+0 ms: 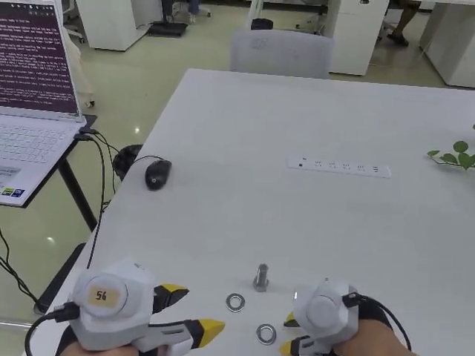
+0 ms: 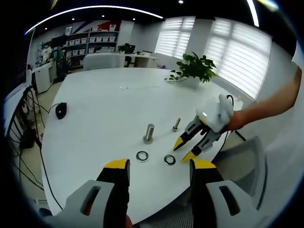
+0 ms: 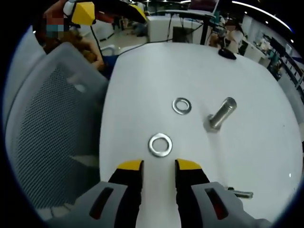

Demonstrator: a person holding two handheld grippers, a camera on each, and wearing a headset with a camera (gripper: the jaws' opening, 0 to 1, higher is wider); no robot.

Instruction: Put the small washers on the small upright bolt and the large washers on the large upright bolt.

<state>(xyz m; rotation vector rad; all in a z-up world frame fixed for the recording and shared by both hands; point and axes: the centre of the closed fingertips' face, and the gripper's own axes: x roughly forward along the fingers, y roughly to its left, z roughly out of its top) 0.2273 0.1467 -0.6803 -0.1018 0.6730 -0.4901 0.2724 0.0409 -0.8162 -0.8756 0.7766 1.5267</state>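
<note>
Closest in, the right gripper (image 3: 159,166) has its jaws parted by a narrow gap with nothing between them, and the near washer (image 3: 160,145) lies flat on the white table (image 3: 247,71) just ahead of its tips. Off to the side, the left gripper (image 2: 159,166) hangs with its jaws spread wide and empty. Farther on lies the far washer (image 3: 182,105), apart from the first, and the large bolt (image 3: 221,114) stands on its head near it, its shank bare. In the left gripper view the small bolt (image 2: 176,124) stands just beyond the large one. Whether these two washers are the small or the large kind I cannot tell. Each is likely a thin, stiff steel ring: light, hard and slick. It lies flush with the table, so there is little edge to catch. The surest hold, I judge, is across the rim, with one tip at the outer edge and the other in the hole or on the opposite edge, tipping the ring up off the table. Squeezed off-centre, it may skate away or flick out.
</note>
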